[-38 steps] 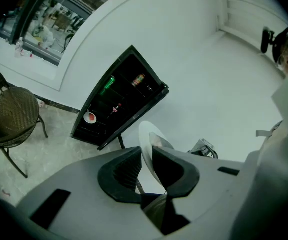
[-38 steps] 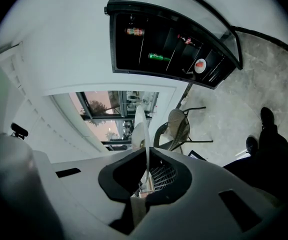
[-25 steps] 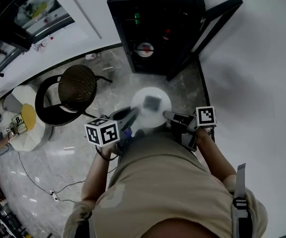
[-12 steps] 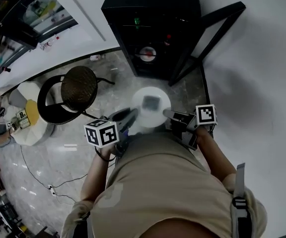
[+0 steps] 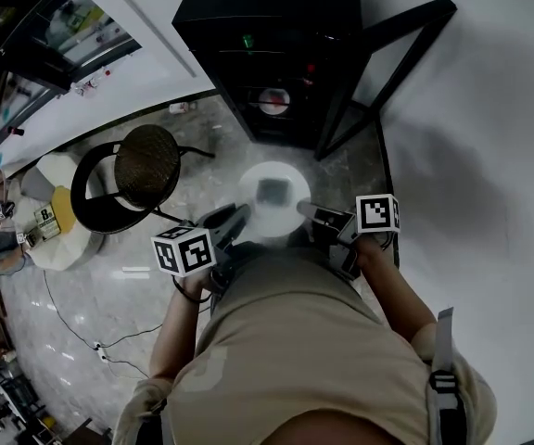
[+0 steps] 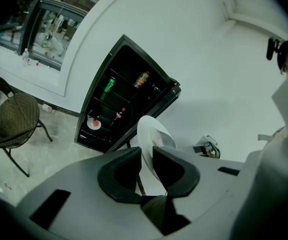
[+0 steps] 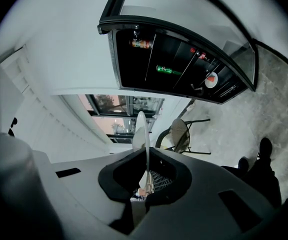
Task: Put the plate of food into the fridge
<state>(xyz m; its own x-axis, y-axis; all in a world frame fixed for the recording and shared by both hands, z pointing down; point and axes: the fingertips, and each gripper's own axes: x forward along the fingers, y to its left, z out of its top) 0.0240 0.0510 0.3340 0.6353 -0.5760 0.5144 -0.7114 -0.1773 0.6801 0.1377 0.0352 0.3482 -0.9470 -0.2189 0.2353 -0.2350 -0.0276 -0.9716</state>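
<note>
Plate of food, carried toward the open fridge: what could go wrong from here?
1. The plate hangs only by opposite rims between the left claw and right claw; uneven hands could tilt it and slide the food off.
2. The open fridge door stands on the right and could catch that claw.
3. A second plate already sits on a lower fridge shelf, so space may be tight.

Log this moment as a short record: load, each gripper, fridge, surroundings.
load: round white plate with a dark square piece of food, carried ahead of the person
left gripper: shut on the plate's left rim
right gripper: shut on the plate's right rim
fridge: black fridge ahead, door open, green can on a shelf
surroundings: dark wicker chair to the left
</note>
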